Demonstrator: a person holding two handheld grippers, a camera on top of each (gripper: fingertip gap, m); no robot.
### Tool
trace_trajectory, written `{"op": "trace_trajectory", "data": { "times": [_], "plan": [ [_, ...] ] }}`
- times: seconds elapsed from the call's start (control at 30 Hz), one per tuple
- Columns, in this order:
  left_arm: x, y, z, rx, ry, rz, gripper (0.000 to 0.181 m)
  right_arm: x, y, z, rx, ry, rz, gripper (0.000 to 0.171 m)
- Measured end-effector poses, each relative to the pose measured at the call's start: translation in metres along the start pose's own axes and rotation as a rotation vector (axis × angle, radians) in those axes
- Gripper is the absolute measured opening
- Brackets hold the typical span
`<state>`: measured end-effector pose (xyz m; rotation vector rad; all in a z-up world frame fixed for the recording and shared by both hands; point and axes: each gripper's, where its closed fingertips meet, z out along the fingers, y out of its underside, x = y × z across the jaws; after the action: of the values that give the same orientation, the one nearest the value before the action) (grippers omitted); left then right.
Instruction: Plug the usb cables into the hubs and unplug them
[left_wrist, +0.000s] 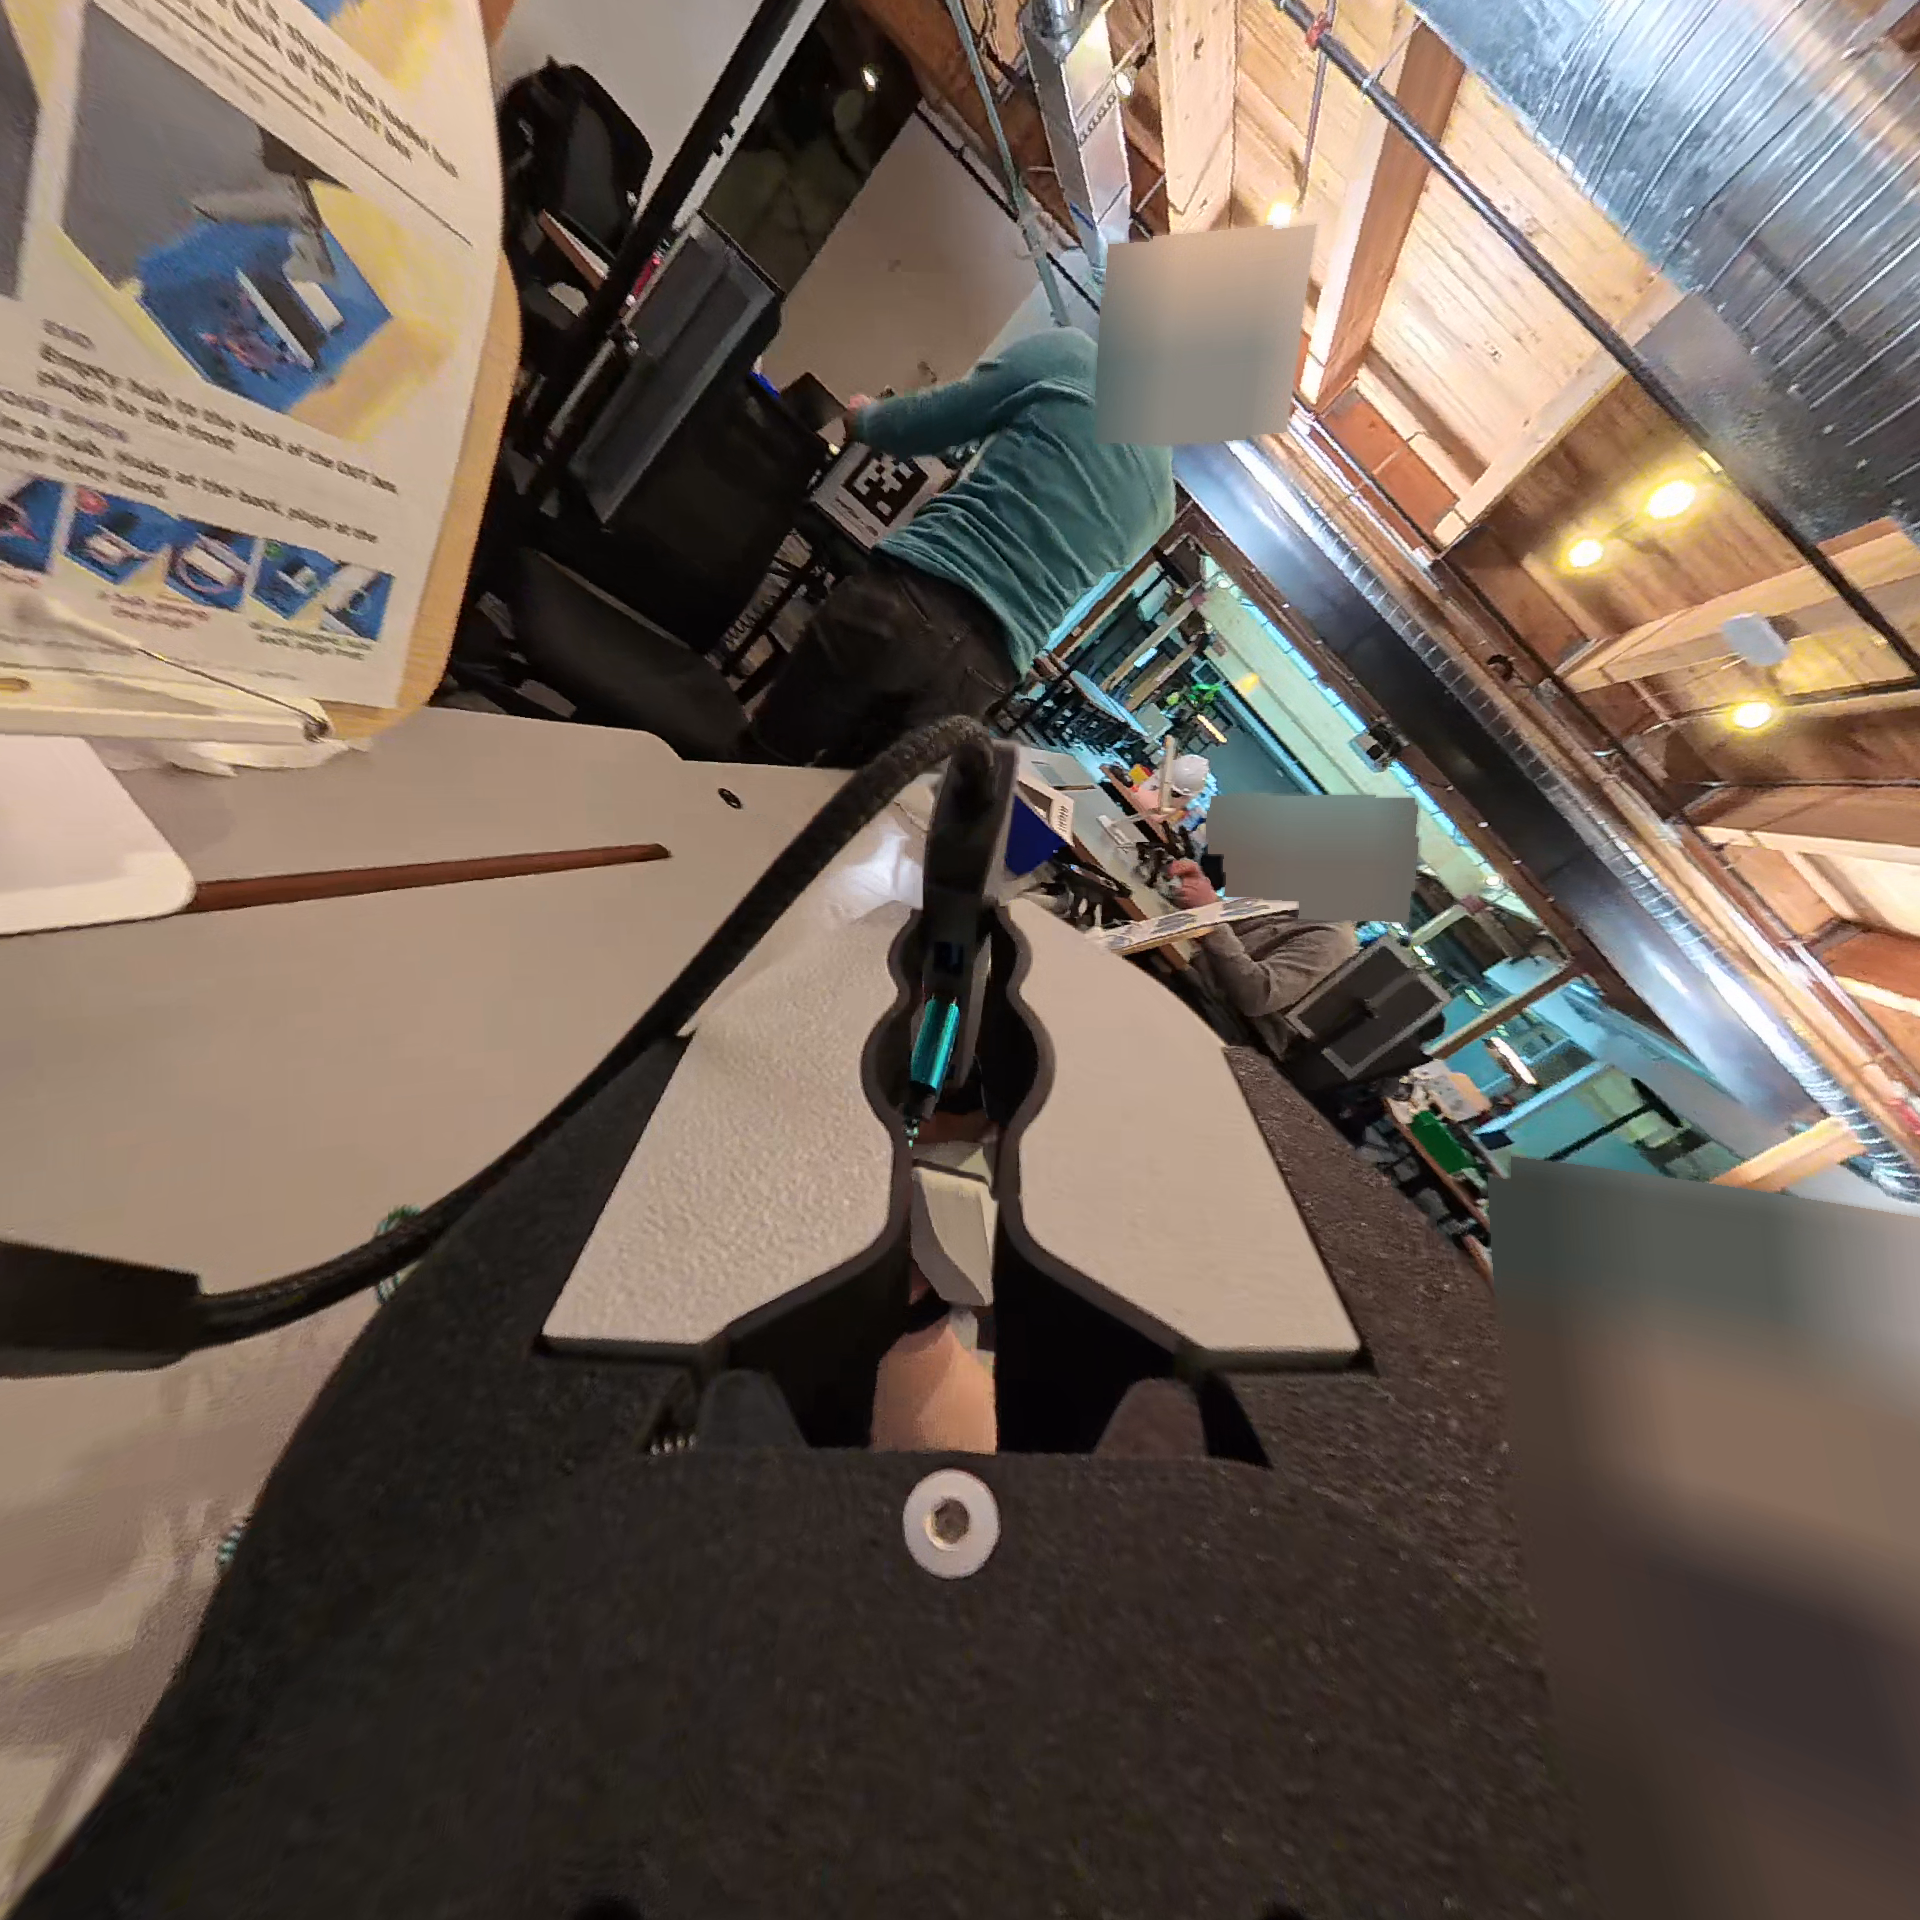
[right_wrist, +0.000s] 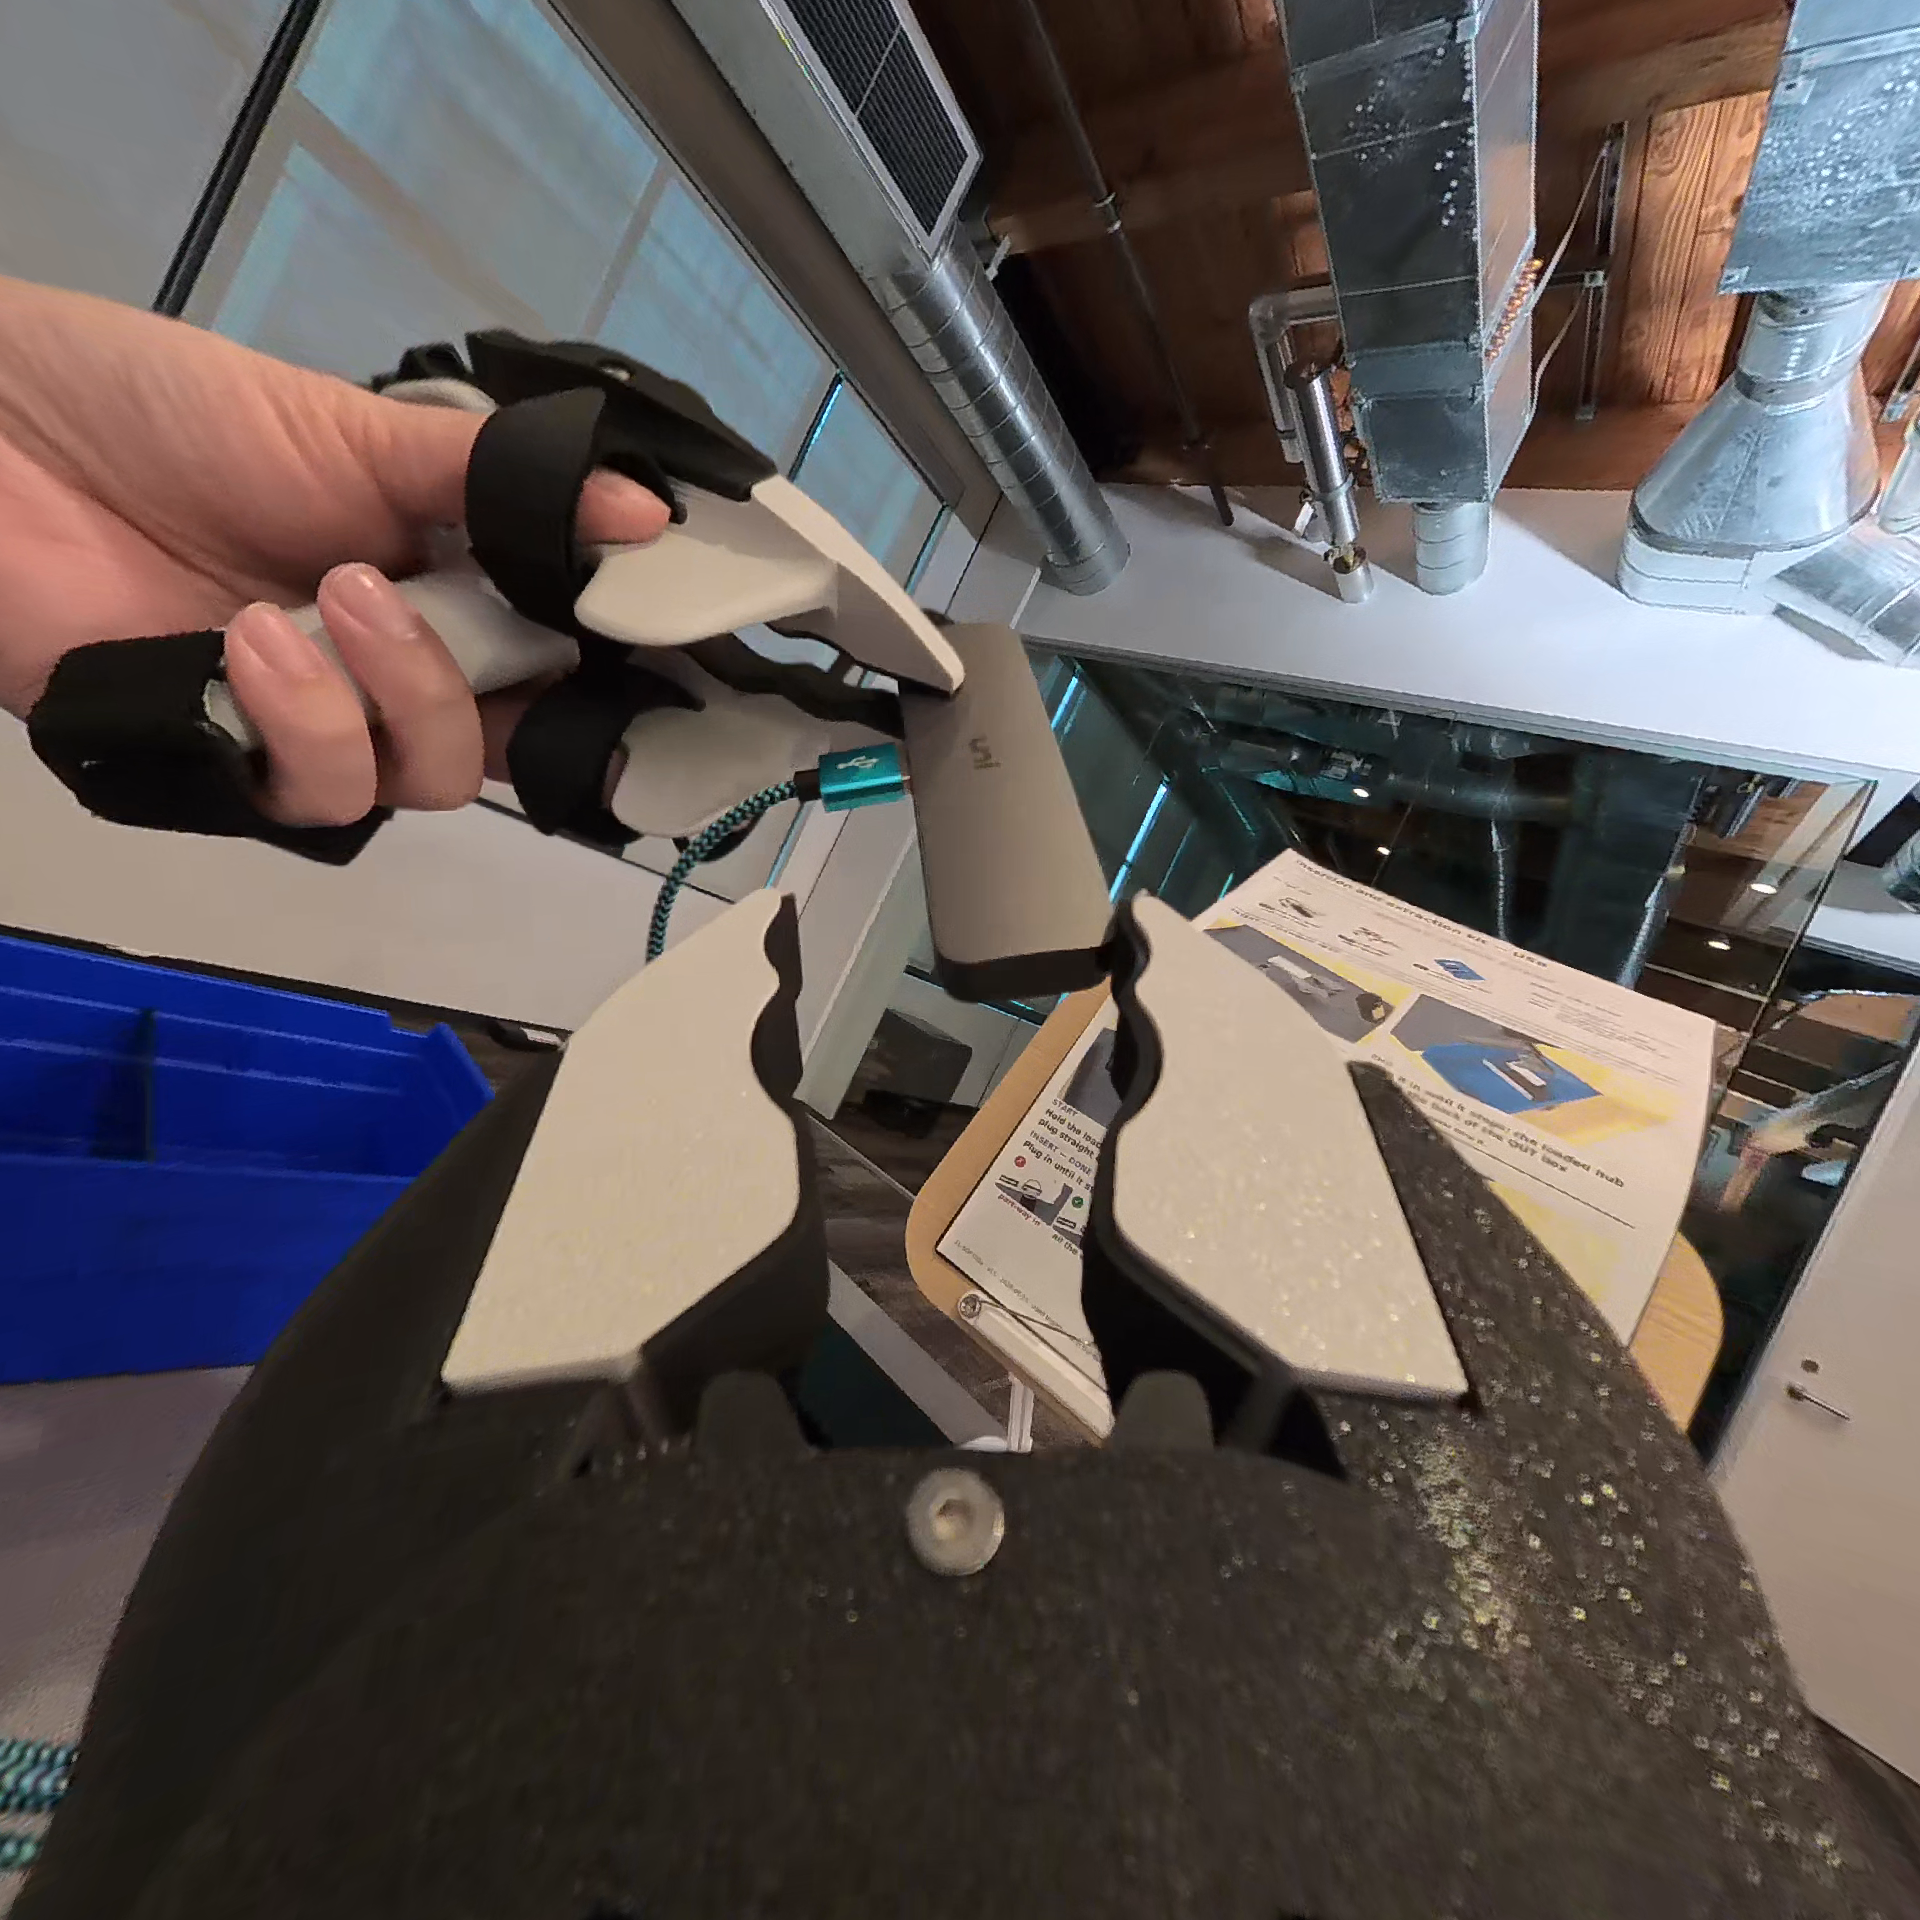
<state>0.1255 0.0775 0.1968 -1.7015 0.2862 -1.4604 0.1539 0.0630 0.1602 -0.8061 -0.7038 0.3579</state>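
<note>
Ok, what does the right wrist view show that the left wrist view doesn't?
Only the right wrist view: the grey hub's broad face, the open right claw, a blue bin. Only the left wrist view: a black braided cable looping off the hub's end, and people at benches behind. Both: the left claw shut on the hub, the teal plug seated in it, the instruction sheet.

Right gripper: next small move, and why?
Probably close the right gripper on the teal USB plug and pull it straight out: its jaws are open and empty, while the left gripper clamps the grey hub with that plug seated.
</note>
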Motion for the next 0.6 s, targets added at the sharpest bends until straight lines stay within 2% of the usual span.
{"op": "trace_trajectory", "data": {
  "times": [0.1, 0.27, 0.43, 0.6],
  "plan": [
    [0.003, 0.008, 0.005, -0.019, 0.040, -0.057, 0.011, 0.003, -0.001, -0.003, 0.005, -0.031, -0.031, 0.055],
    [0.003, 0.019, 0.010, -0.053, 0.068, -0.093, 0.011, 0.005, -0.011, -0.010, 0.047, -0.051, -0.101, 0.038],
    [0.006, 0.019, 0.009, -0.056, 0.106, -0.132, 0.011, 0.007, -0.010, -0.011, 0.042, -0.083, -0.104, 0.042],
    [0.005, 0.022, 0.009, -0.064, 0.116, -0.145, 0.011, 0.006, -0.013, -0.011, 0.053, -0.087, -0.120, 0.034]
  ]
}}
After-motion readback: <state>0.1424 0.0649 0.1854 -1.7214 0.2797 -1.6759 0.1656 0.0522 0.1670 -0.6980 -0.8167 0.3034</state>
